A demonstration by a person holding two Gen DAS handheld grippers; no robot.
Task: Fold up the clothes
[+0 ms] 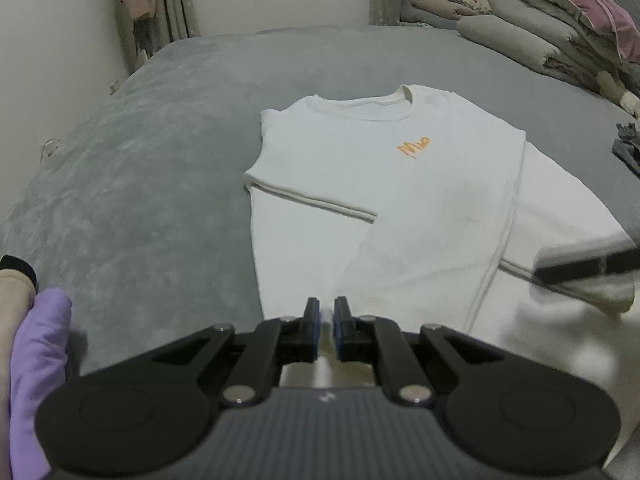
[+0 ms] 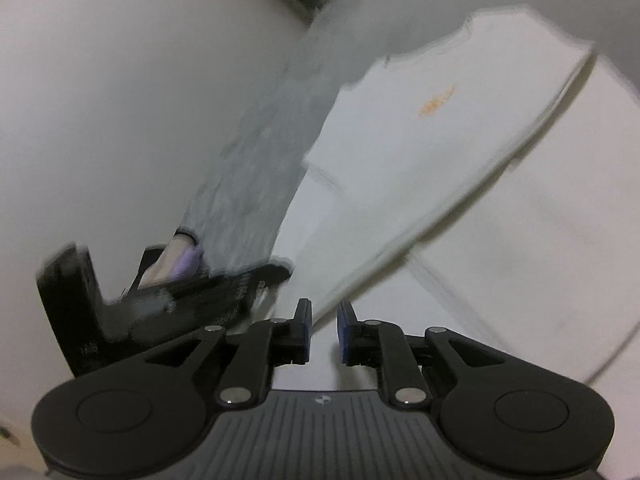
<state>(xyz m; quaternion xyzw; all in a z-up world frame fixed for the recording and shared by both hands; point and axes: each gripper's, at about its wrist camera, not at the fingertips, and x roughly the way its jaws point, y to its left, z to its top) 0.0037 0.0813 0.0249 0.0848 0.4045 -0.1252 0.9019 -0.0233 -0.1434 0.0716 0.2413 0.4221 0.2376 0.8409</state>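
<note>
Left wrist view shows a wide grey bed (image 1: 152,184) with a white T-shirt (image 1: 360,168) lying face up toward its right side, collar at the far end, a small orange print (image 1: 414,148) on the chest. Its left sleeve is already folded in across the body, and a long lengthwise flap lies over the middle; the right sleeve spreads out flat at the right edge. A stack of folded bedding (image 1: 560,32) sits at the far right.

The left gripper (image 1: 327,320) is at the shirt's near hem, pressed nearly together on a thin pinch of white cloth. The right gripper (image 2: 324,324) stands a little apart over the near hem; motion blur leaves it unclear whether its pads press on fabric.

By my reading the side folds are partly done. The right side and the crosswise fold from hem to collar remain.
</note>
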